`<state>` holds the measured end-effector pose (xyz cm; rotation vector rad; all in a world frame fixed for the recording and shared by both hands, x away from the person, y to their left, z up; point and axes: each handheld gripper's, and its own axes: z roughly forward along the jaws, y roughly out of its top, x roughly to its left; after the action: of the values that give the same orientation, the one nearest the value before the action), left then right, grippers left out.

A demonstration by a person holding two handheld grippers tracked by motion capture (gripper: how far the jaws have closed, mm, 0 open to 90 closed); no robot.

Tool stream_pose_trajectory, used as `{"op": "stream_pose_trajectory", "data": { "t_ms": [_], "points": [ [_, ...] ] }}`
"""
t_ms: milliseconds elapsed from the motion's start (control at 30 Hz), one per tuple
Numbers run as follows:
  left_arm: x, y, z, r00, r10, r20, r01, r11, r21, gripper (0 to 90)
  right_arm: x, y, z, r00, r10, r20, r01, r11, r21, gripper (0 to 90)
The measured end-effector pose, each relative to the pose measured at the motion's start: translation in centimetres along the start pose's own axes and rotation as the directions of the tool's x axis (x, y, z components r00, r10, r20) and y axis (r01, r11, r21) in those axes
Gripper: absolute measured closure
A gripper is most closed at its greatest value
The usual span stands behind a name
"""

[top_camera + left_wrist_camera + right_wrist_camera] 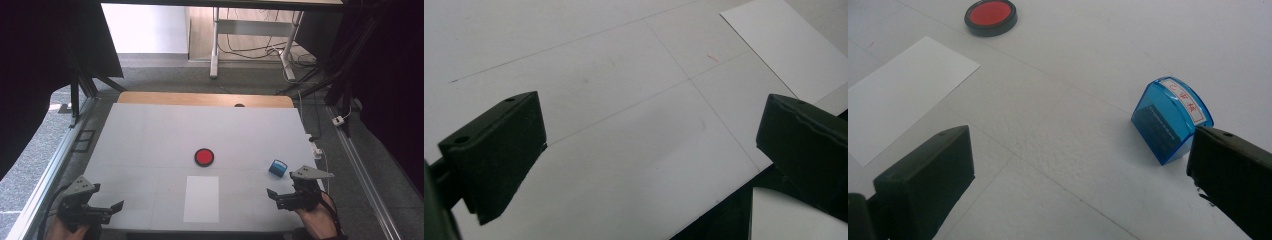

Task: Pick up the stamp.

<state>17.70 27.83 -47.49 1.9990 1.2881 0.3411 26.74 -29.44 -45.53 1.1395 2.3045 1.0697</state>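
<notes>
A small blue stamp (278, 167) with a white label lies tilted on the white table (150, 135) at the right. In the right gripper view the blue stamp (1170, 120) lies just ahead of the right-hand jaw, outside the gap. A round red ink pad (204, 157) in a black rim sits mid-table, and a white sheet of paper (201, 198) lies in front of it. My right gripper (275, 196) stands open near the front right edge, just short of the stamp. My left gripper (114, 208) stands open at the front left corner, over bare table.
The red ink pad (991, 16) and the paper (903, 95) lie to the left in the right gripper view. The paper (789, 45) and the table's front edge (719, 205) appear in the left gripper view. Dark frame rails run along both table sides.
</notes>
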Motion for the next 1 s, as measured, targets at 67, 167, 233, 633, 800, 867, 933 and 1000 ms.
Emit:
{"op": "stream_pose_trajectory", "data": {
  "t_ms": [67, 167, 233, 633, 800, 867, 933, 1000],
  "points": [
    [0.0, 0.0, 0.0, 1.0, -0.001, 0.002, 0.001, 1.0, -0.001, 0.0, -0.2, 0.2, 0.2, 1.0, -0.002, 0.0, 0.002, 1.0, 0.004, 0.0],
    [0.0, 0.0, 0.0, 1.0, -0.004, 0.005, 0.004, 1.0, -0.003, 0.0, -0.6, 0.5, 0.5, 1.0, 0.0, 0.006, 0.0, 1.0, 0.007, 0.0],
    [0.1, 0.0, 0.0, 1.0, -0.005, 0.006, 0.005, 1.0, -0.002, 0.1, -0.8, 0.6, 0.6, 0.9999, 0.001, 0.011, -0.001, 1.0, 0.019, 0.0],
    [0.1, 0.0, 0.0, 0.9999, -0.001, 0.016, 0.001, 1.0, 0.001, 0.3, -2.0, 1.9, 2.1, 0.9997, 0.002, 0.023, -0.003, 0.998, 0.058, 0.0],
    [0.2, 0.0, 0.0, 0.9997, -0.006, 0.022, 0.006, 1.0, 0.0, 0.3, -2.7, 2.1, 2.4, 0.9998, 0.008, 0.018, -0.009, 0.997, 0.071, 0.0],
    [0.2, 0.0, 0.0, 0.9997, -0.007, 0.022, 0.007, 1.0, 0.001, 0.3, -3.0, 2.3, 2.5, 0.9996, 0.021, 0.017, -0.022, 0.997, 0.068, 0.0],
    [0.2, 0.0, 0.0, 0.9996, -0.013, 0.025, 0.013, 0.9999, -0.002, 0.0, -3.0, 2.4, 2.7, 0.9995, 0.031, 0.008, -0.031, 0.998, 0.062, 0.0],
    [0.3, 0.0, 0.0, 0.9994, -0.017, 0.03, 0.018, 0.9998, -0.005, 0.0, -2.8, 2.7, 2.9, 0.9999, 0.011, 0.009, -0.012, 0.998, 0.068, 0.0]
  ]
}}
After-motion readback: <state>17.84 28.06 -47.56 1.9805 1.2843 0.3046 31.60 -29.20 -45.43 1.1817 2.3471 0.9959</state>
